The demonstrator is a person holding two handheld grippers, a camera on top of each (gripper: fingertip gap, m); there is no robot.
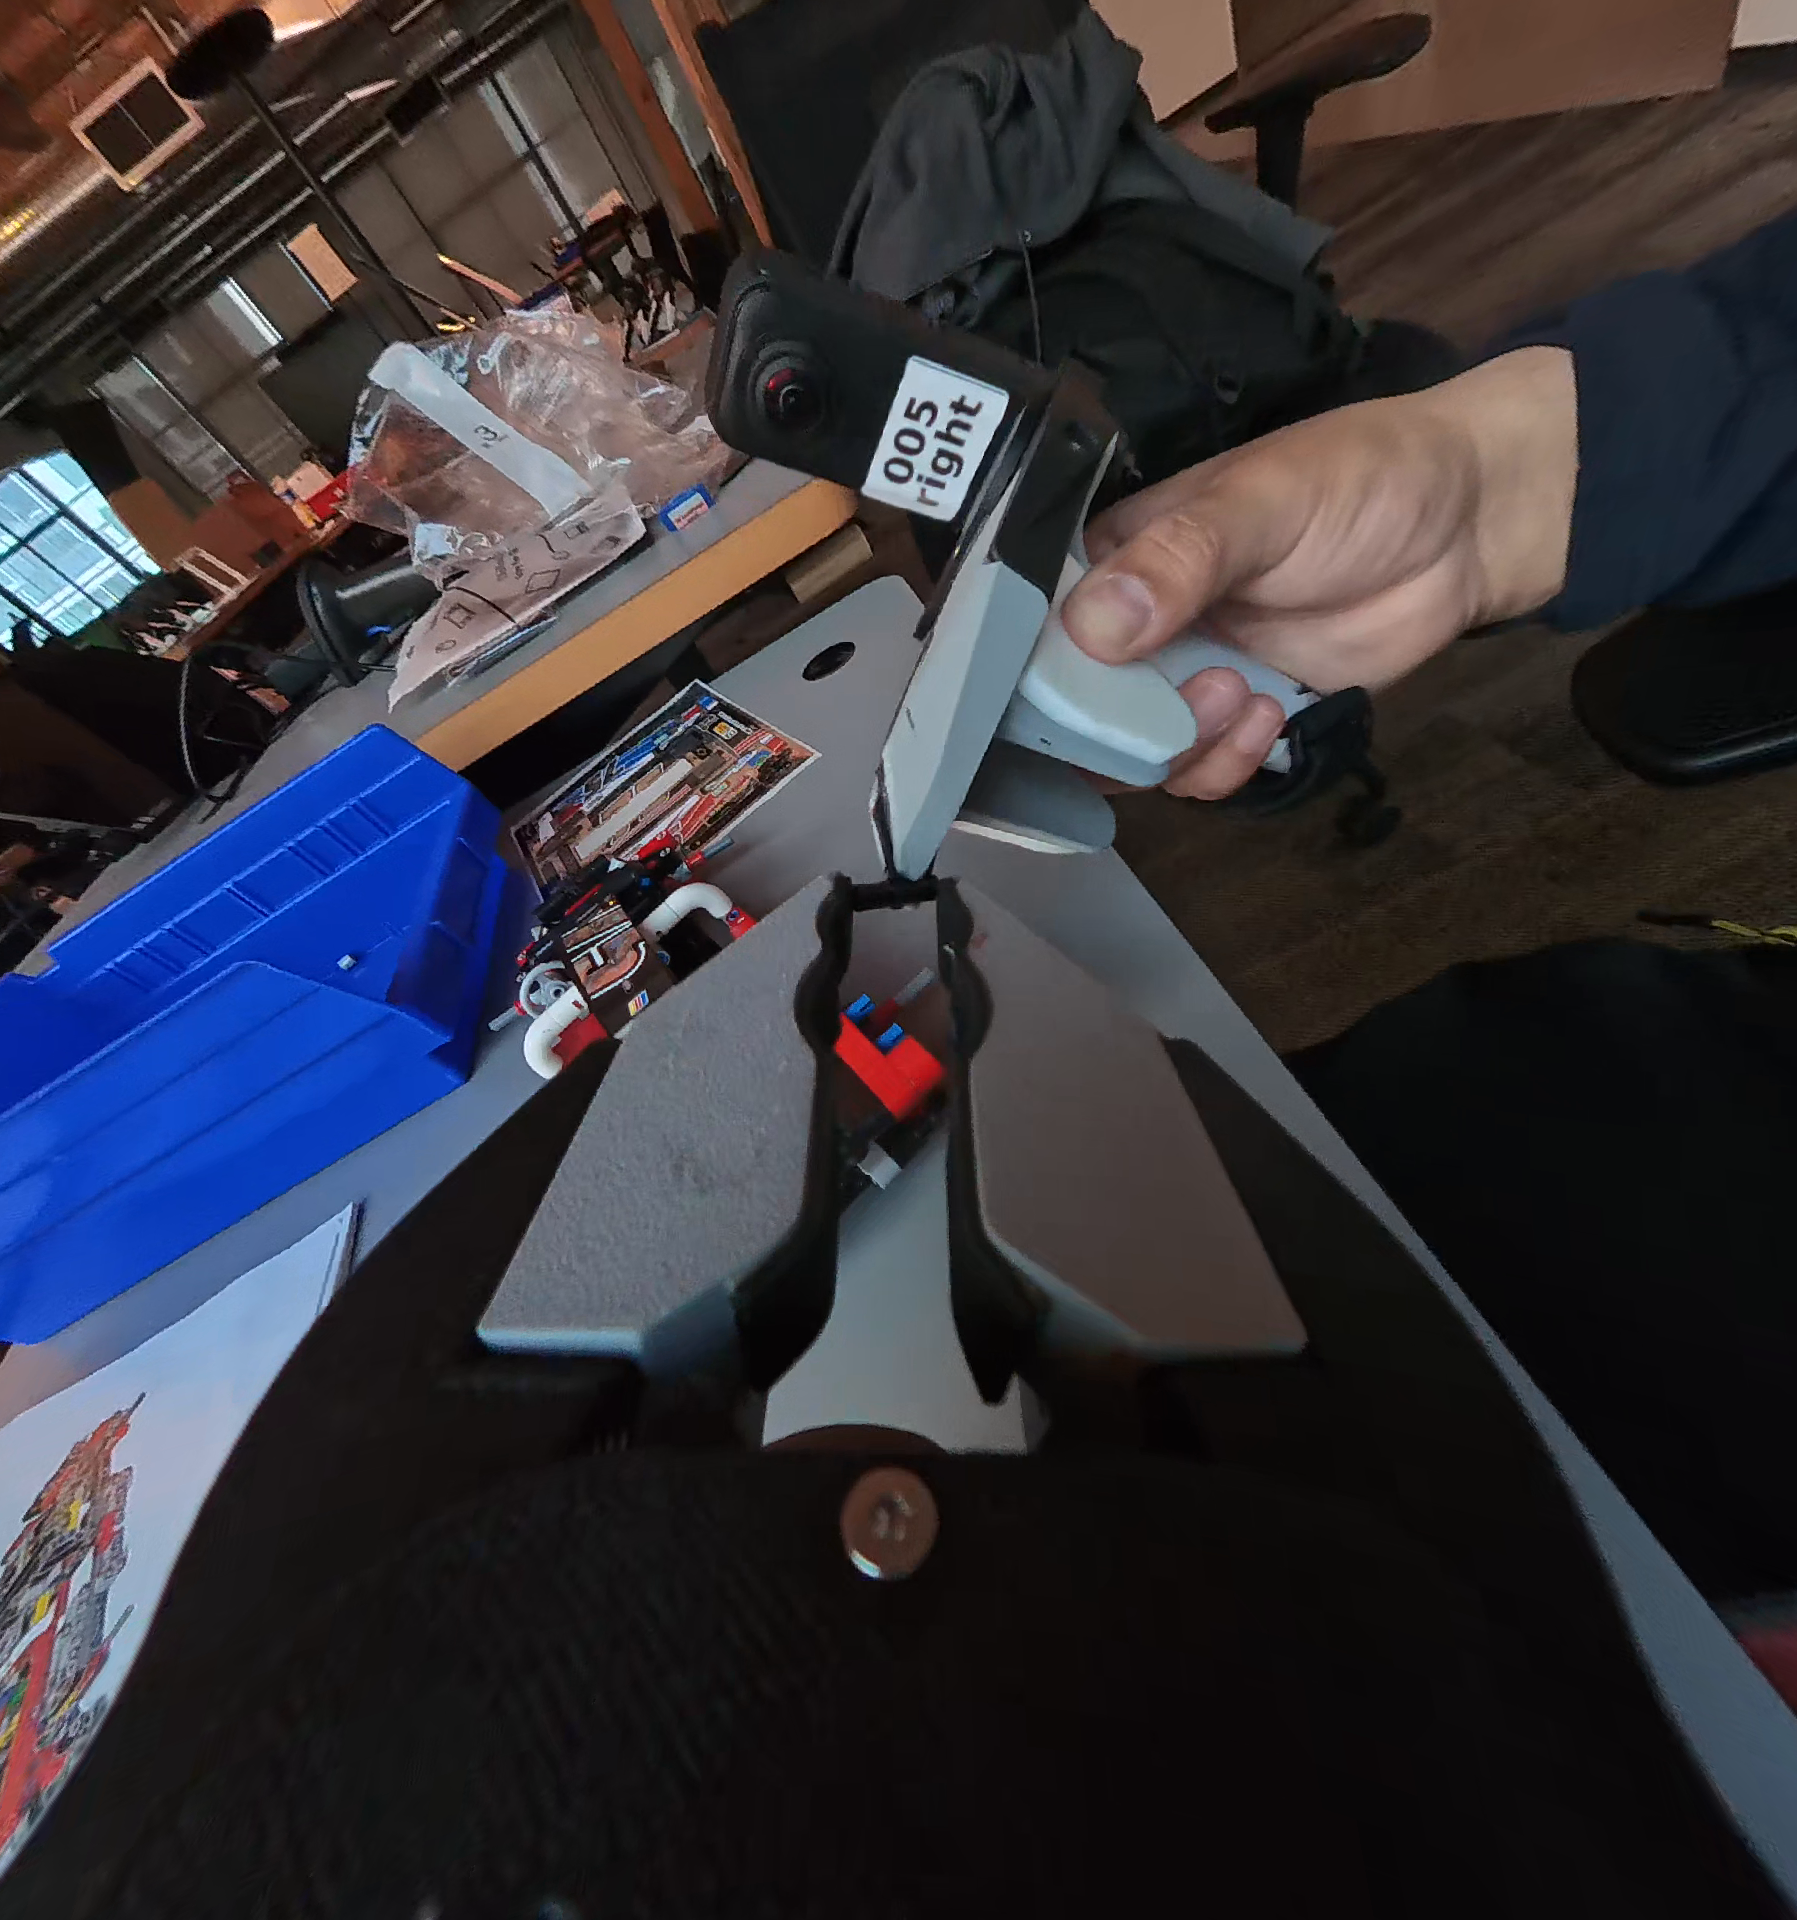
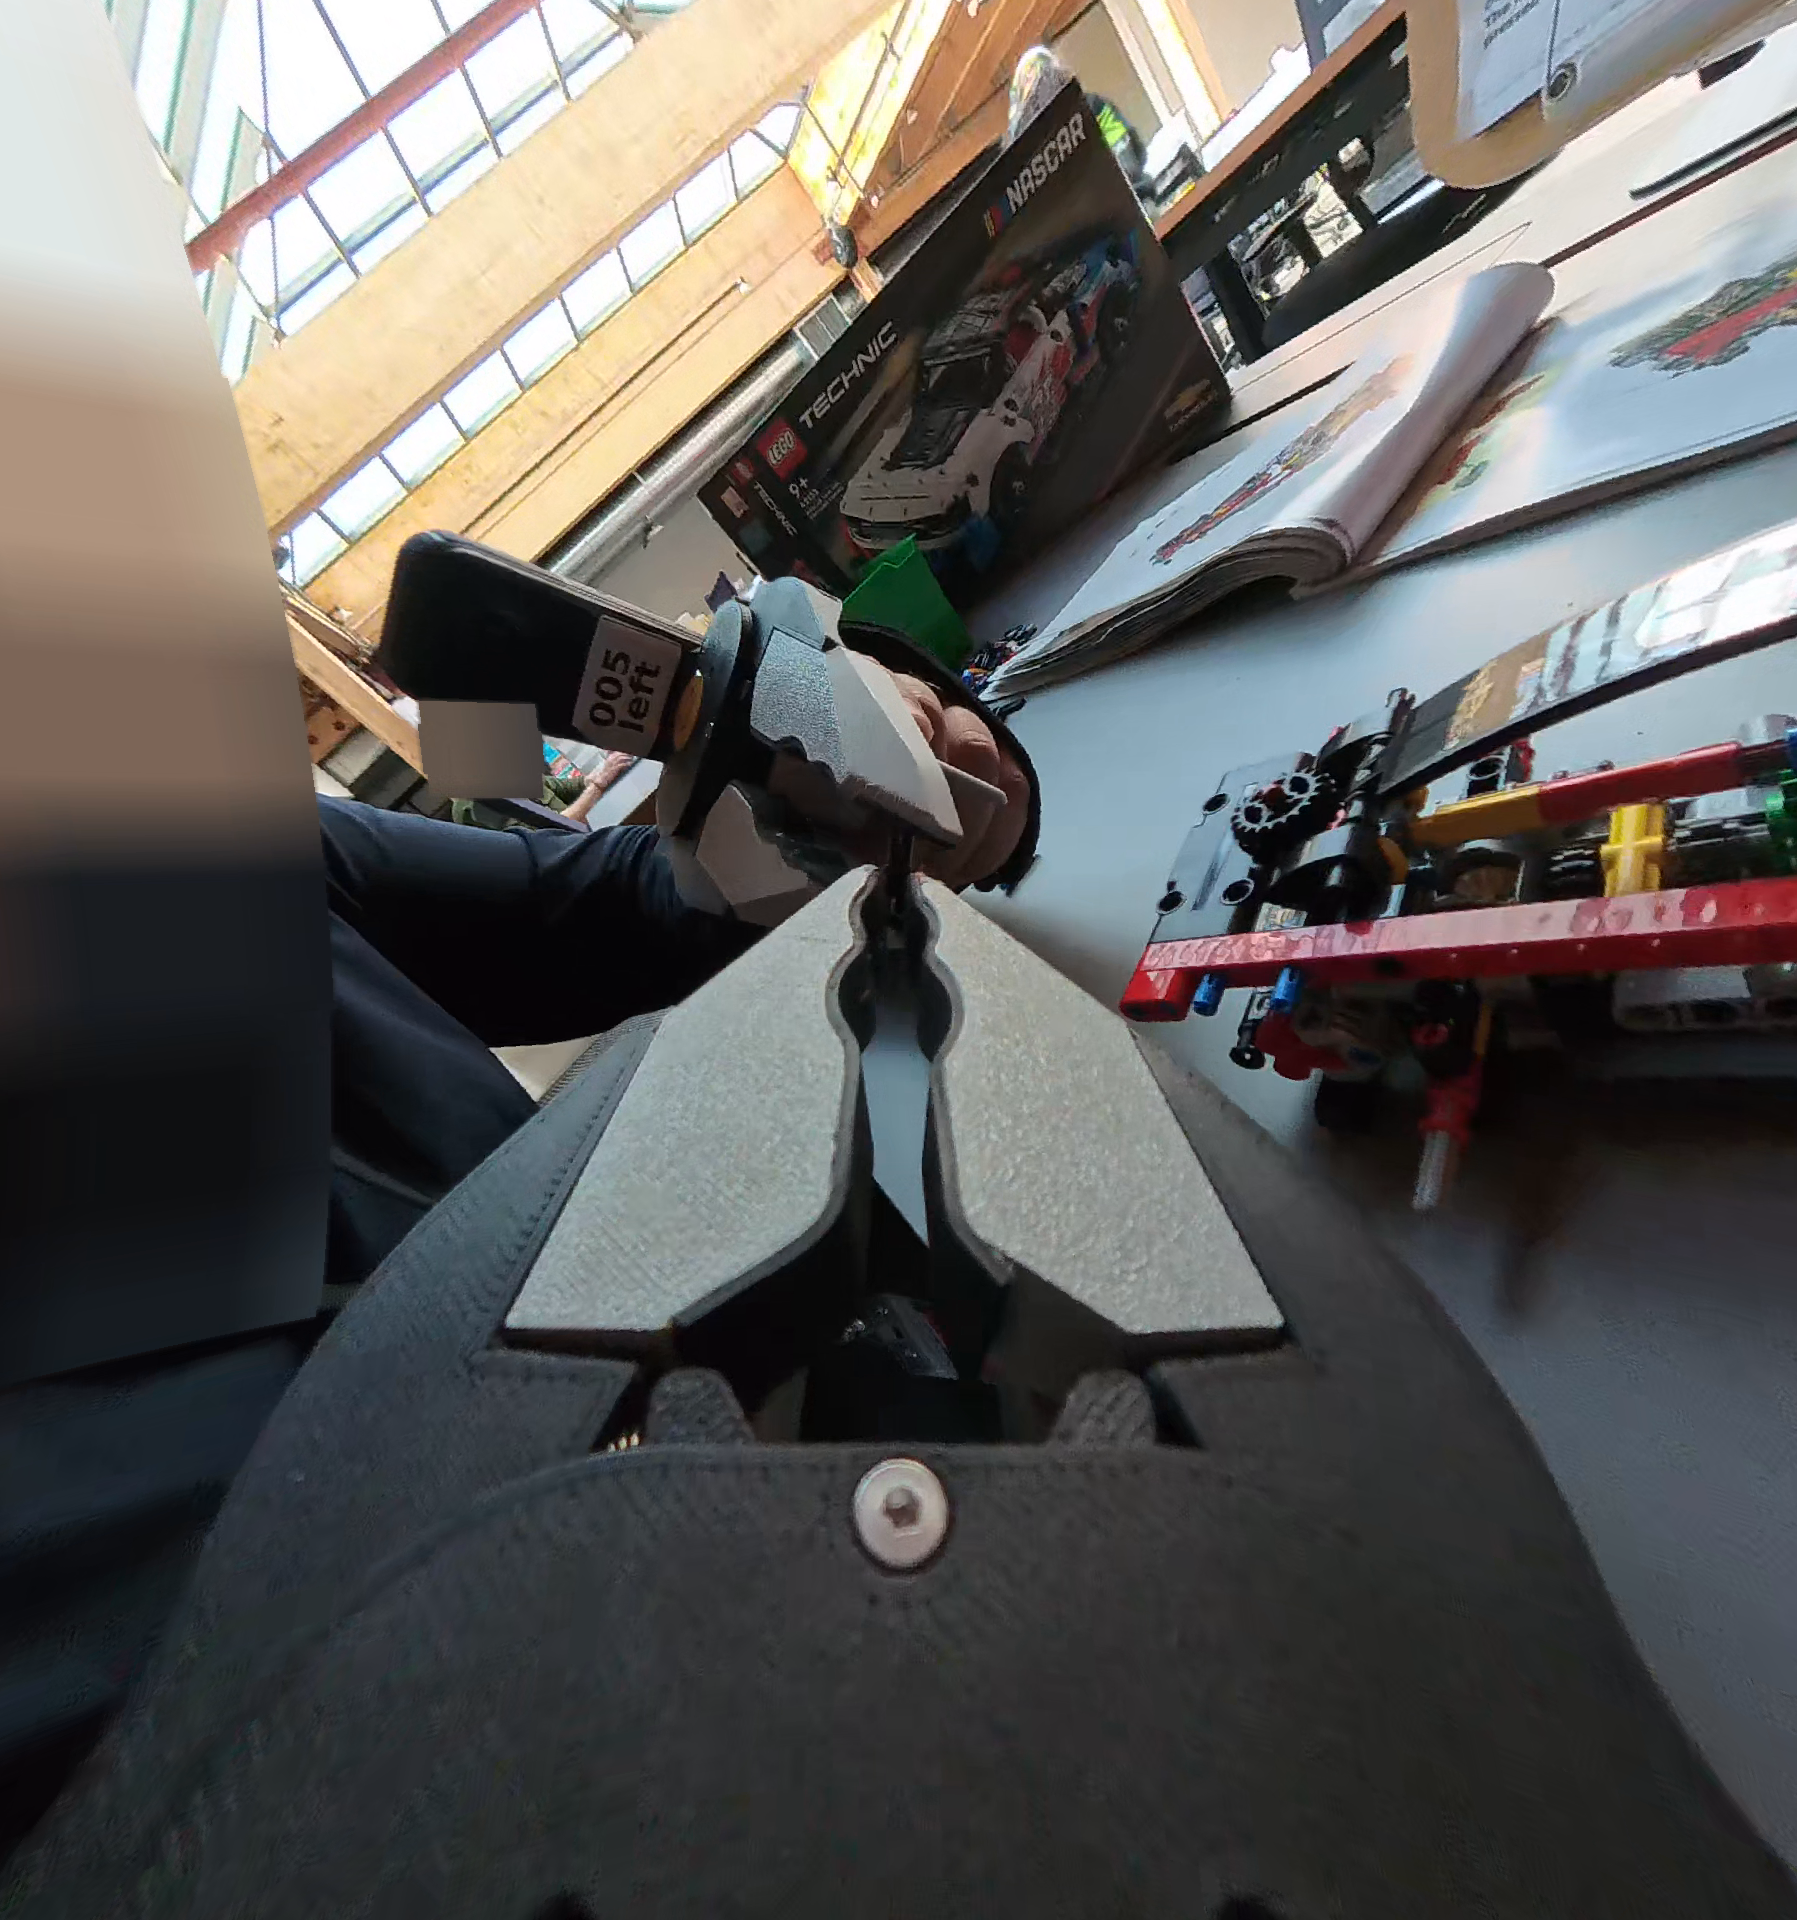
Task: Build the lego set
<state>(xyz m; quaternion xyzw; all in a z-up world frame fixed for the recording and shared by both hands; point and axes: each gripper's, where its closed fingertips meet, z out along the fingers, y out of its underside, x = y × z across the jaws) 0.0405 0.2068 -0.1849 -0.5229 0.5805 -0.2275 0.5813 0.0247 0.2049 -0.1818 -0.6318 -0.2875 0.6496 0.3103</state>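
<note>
In the left wrist view my left gripper [image 1: 894,894] holds a small black pin [image 1: 889,891] lengthwise, one end against each fingertip, above the grey table [image 1: 1133,914]. My right gripper [image 1: 909,862] comes down from above and its closed tips pinch the middle of the same pin. In the right wrist view my right gripper [image 2: 892,896] is shut with the dark pin [image 2: 892,883] between its tips, and the left gripper [image 2: 904,831] meets it from above. A red brick assembly [image 1: 889,1060] lies on the table under the left fingers.
A blue bin [image 1: 229,997] stands at left, with a partly built model [image 1: 613,956] and a sticker sheet [image 1: 665,769] beside it. The right wrist view shows the model's red frame [image 2: 1496,914], an open booklet [image 2: 1341,488] and a set box [image 2: 977,364]. The table edge [image 1: 1320,1122] runs right.
</note>
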